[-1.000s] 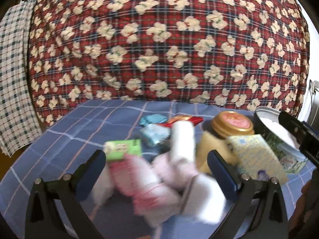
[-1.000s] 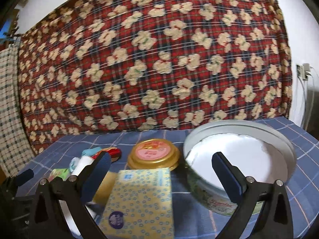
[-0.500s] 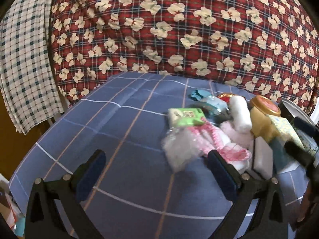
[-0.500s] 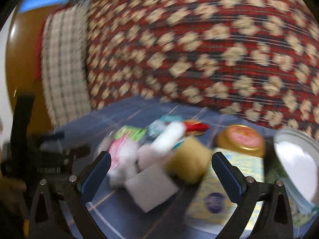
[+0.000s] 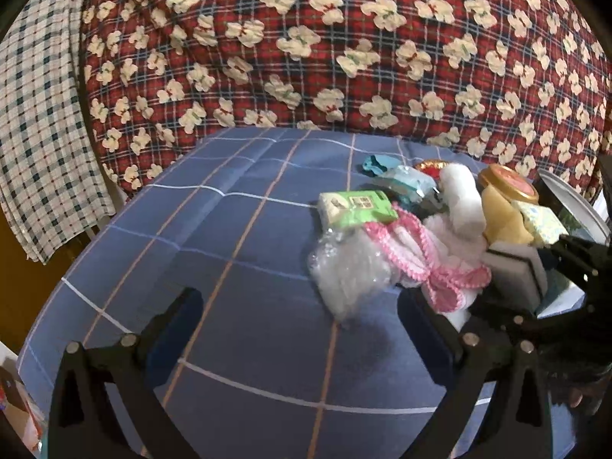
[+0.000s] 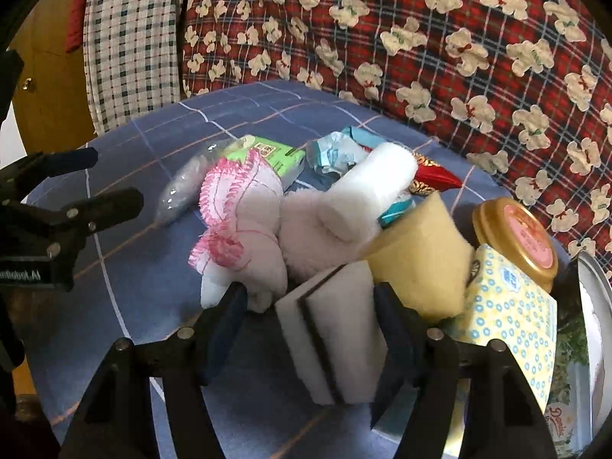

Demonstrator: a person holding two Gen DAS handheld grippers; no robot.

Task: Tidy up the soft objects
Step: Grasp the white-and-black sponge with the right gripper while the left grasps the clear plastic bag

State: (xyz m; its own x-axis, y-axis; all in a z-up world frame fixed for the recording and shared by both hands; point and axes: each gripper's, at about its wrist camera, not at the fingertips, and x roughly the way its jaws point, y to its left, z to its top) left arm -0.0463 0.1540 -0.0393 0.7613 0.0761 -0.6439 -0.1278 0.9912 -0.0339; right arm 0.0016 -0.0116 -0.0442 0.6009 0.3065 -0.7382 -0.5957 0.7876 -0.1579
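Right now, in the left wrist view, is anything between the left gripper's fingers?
No. The left gripper stands open over bare blue checked cloth, and the pile of soft things, including the clear plastic bag, lies beyond its right finger.

The table cloth (image 5: 237, 267) is blue with white and orange lines. The blanket (image 5: 344, 57) is red check with cream flowers. The sponge (image 6: 336, 336) is white with a dark stripe.

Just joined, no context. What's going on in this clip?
A person with two handheld tools is sorting a heap of soft items on a blue checked cloth. The right tool has just been closing around a white sponge with a dark stripe. The left tool is open, empty, over bare cloth beside the heap.
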